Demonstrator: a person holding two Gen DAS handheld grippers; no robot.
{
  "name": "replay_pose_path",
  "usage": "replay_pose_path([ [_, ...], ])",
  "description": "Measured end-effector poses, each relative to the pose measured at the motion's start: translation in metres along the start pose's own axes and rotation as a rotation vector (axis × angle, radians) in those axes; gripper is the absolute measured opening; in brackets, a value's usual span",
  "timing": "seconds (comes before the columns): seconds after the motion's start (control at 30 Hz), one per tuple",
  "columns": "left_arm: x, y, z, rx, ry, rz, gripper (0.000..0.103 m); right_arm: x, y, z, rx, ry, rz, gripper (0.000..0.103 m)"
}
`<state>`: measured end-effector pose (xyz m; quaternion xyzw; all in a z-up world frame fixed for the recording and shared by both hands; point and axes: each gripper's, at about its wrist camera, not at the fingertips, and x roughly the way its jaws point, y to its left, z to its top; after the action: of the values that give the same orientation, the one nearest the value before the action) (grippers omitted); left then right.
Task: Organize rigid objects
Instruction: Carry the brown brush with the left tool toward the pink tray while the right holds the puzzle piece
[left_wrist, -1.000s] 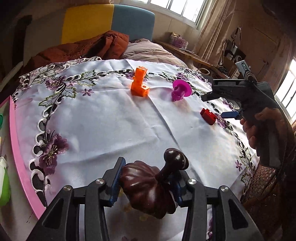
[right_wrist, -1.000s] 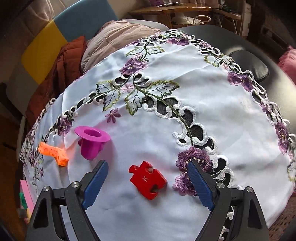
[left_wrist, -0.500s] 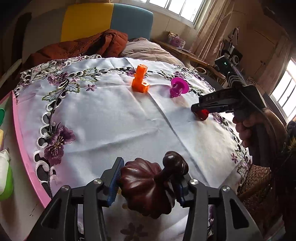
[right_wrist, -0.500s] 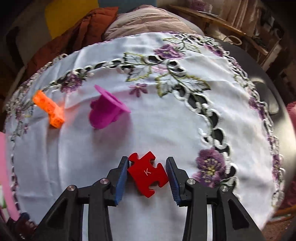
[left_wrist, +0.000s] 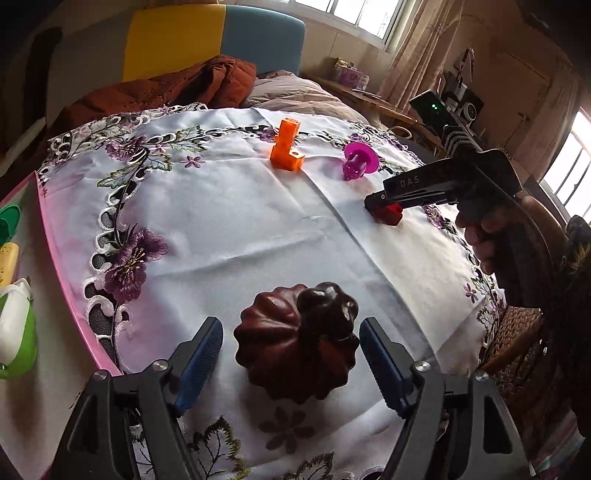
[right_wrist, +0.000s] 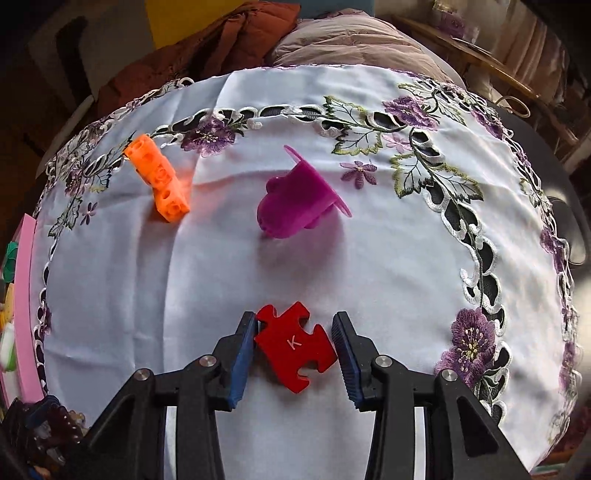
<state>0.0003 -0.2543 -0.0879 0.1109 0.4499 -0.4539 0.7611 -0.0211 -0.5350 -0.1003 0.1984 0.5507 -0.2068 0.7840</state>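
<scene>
Left gripper (left_wrist: 291, 352) opening wide, pumpkin (left_wrist: 295, 343) loose between its pads, stem up, right gripper (right_wrist: 293, 345) pinching flat red puzzle piece (right_wrist: 295, 345) on cloth (right_wrist: 258, 277)

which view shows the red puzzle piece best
The right wrist view: the red puzzle piece lies face up, its K readable. In the left wrist view it is a small red block partly hidden under the right gripper.

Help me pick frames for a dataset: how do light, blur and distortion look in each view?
Left wrist view: strong fisheye bowing, blown-out windows, sharp wooden pumpkin. Right wrist view: same curvature, daylight casting a soft shadow under the purple piece, slight blur on the orange block, dark corners.
</scene>
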Motion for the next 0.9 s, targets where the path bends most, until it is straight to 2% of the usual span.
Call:
replay_pose_path([
  [0.13,0.004,-0.005,-0.001,0.018,0.005,0.055,0.08,0.0,0.002,0.001,0.0,0.0,-0.001,0.043],
  [0.33,0.012,-0.008,0.002,0.031,0.029,0.09,0.079,-0.002,0.002,0.0,-0.012,-0.001,-0.009,0.043],
  [0.4,0.012,-0.009,0.002,0.033,0.022,0.083,0.067,-0.001,0.005,0.0,-0.029,-0.004,-0.018,0.043],
  [0.57,0.008,-0.008,0.0,0.026,0.006,0.102,0.067,0.0,0.015,-0.002,-0.072,-0.015,-0.035,0.039],
  [0.9,-0.037,-0.001,0.013,-0.036,-0.118,0.166,0.067,0.0,0.019,-0.003,-0.081,-0.018,-0.045,0.039],
])
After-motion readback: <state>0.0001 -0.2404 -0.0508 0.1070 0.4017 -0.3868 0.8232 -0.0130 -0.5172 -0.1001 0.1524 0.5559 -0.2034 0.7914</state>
